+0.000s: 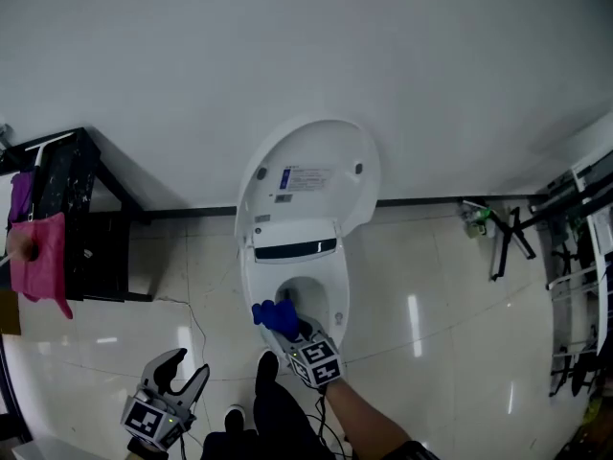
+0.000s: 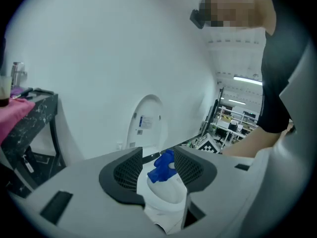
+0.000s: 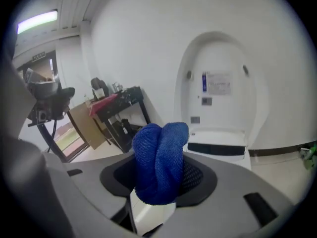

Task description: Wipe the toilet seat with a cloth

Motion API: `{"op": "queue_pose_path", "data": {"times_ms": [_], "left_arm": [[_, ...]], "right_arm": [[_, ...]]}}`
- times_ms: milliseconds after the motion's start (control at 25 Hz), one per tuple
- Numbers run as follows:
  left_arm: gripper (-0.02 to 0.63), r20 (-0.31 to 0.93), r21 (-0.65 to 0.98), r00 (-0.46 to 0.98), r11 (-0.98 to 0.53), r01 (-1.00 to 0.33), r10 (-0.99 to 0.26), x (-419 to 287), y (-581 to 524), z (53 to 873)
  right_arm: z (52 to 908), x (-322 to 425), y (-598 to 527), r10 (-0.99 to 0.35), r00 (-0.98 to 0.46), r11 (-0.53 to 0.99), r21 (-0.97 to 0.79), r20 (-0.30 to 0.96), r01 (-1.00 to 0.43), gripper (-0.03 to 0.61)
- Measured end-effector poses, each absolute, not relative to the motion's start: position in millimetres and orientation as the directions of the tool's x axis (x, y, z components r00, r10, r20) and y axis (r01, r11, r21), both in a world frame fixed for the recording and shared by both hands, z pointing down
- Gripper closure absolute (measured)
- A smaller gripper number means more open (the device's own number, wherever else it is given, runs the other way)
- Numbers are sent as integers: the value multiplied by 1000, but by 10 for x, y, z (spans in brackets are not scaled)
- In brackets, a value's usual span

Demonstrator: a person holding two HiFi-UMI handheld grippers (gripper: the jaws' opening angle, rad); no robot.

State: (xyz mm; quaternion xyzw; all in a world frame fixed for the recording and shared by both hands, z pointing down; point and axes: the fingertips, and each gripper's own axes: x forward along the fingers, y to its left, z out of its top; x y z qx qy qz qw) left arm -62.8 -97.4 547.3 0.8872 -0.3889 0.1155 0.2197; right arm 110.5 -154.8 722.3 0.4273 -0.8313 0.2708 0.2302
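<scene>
Right claw [image 1: 291,329] on blue cloth [image 1: 274,314]; label [image 1: 305,178] illegible

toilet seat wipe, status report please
Right hand-held gripper shut on blue cloth, at toilet seat front rim. Left hand-held gripper open, empty. Lid up, nothing blocking.

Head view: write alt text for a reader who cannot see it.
The right gripper holds a bunched blue cloth at the front rim of a white toilet seat, whose lid stands raised against the wall. The left gripper hangs open and empty over the tiled floor, lower left.
</scene>
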Motion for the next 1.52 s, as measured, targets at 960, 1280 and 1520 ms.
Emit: {"op": "queue_pose_path", "data": {"times_ms": [960, 1280, 1520], "left_arm": [[408, 178, 252, 837, -798, -547, -517, -1079, 1479, 3706], [408, 158, 204, 855, -831, -517, -494, -824, 1753, 3625], [408, 159, 181, 857, -839, -514, -491, -745, 1907, 3571]], "right_arm": [[3546, 1229, 2119, -935, -263, 205, -242, 237, -948, 376], [3349, 1196, 2569, -934, -291, 243, -228, 206, -943, 376], [3299, 1251, 2659, -931, -307, 261, -224, 200, -939, 376]]}}
